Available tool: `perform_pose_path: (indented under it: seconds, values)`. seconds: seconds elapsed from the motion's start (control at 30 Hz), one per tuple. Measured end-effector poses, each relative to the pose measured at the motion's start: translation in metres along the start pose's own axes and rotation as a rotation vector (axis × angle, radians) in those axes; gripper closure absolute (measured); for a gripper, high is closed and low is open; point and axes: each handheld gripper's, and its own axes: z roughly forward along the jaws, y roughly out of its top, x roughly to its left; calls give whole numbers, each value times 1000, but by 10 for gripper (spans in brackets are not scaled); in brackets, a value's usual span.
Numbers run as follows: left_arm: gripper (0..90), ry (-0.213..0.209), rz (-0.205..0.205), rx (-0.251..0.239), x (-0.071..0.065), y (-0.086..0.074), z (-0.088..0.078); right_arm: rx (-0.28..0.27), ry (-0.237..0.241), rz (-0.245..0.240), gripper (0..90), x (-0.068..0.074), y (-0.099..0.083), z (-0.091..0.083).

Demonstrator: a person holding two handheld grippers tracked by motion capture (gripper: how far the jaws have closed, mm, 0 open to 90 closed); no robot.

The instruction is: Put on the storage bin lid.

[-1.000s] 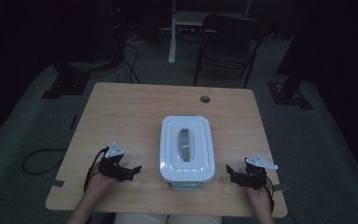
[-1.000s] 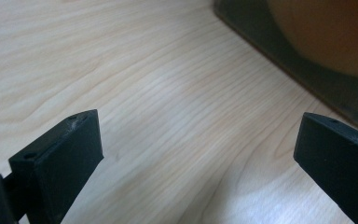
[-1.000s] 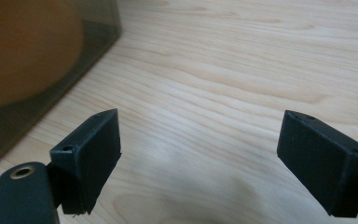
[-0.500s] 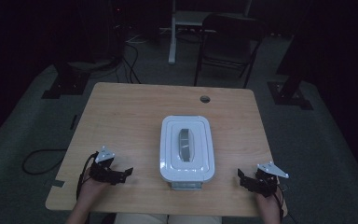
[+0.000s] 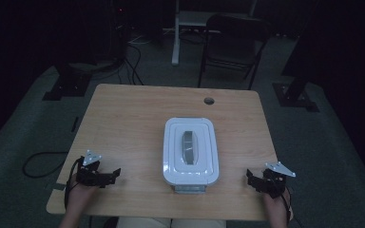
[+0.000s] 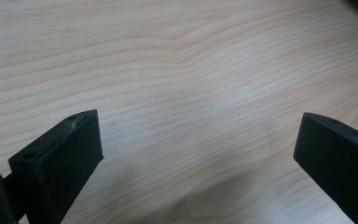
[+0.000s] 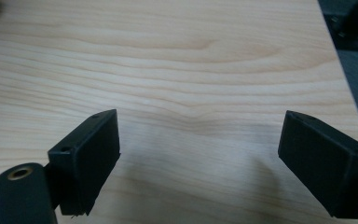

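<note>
Both grippers down near the front edge of the table [image 5: 138, 118], one at each side.

Left gripper [image 5: 105, 175]: near the front-left corner, jaws pointing right toward the container [image 5: 190, 151]. Jaws stand wide, nothing between them. In the left gripper view [image 6: 196, 154] I see bare wood grain between the two black jaws, and a soft shadow on the wood under the gap.

Right gripper [image 5: 253, 179]: near the front-right corner, jaws pointing left toward the container. Also wide, nothing held. The right gripper view [image 7: 198, 158] shows bare tabletop between the jaws, the table's edge and dark floor at upper right.

Container: white, rectangular with rounded corners, lid on, sits flat on the table right of centre, its long side running front to back and its near end close to the front edge. There's a grey recessed handle [image 5: 188, 147] along the middle of the lid. A grey part shows under its front end; can't tell what it is.

The container sits between the two grippers, apart from both. Left gripper is farther from it than the right.

Cable hole [image 5: 209, 100] in the tabletop near the back edge, behind the container. Folding chair [image 5: 233, 42] stands on the floor beyond the back edge. Room is dim.
</note>
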Motion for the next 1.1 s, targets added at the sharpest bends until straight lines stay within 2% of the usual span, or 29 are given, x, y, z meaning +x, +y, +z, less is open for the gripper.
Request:
perform_pose_path:
  seconds: [0.03, 0.17, 0.23, 0.3, 0.37, 0.4, 0.5, 0.6, 0.73, 1.1]
  values:
    - [17, 18, -13, 2, 4, -2, -1, 11, -7, 4, 124, 0, 1, 1]
    - [17, 35, -77, -9, 19, -9, -4, 46, -17, 28, 125, -3, 2, 5]
    - [17, 54, -86, -6, 23, -10, -4, 66, -23, 33, 127, -3, 3, 7]
    - [17, 87, -97, 7, 27, -11, -2, 72, -36, 24, 134, -3, 4, 8]
    - [17, 94, -110, 10, 30, -14, 0, 72, -34, 22, 135, -3, 4, 9]
    - [17, 111, -115, 21, 32, -15, 2, 72, -33, 21, 135, -4, 5, 9]
    - [17, 141, -116, 23, 34, -17, 7, 72, -31, 19, 134, -3, 5, 9]
    - [17, 149, -92, 33, 35, -17, 8, 74, -19, 9, 127, -3, 5, 9]
    - [17, 133, -62, 38, 36, -16, 9, 73, -19, 10, 129, -3, 5, 9]
    - [18, 129, -56, 37, 37, -16, 9, 73, -29, 21, 132, -4, 4, 9]
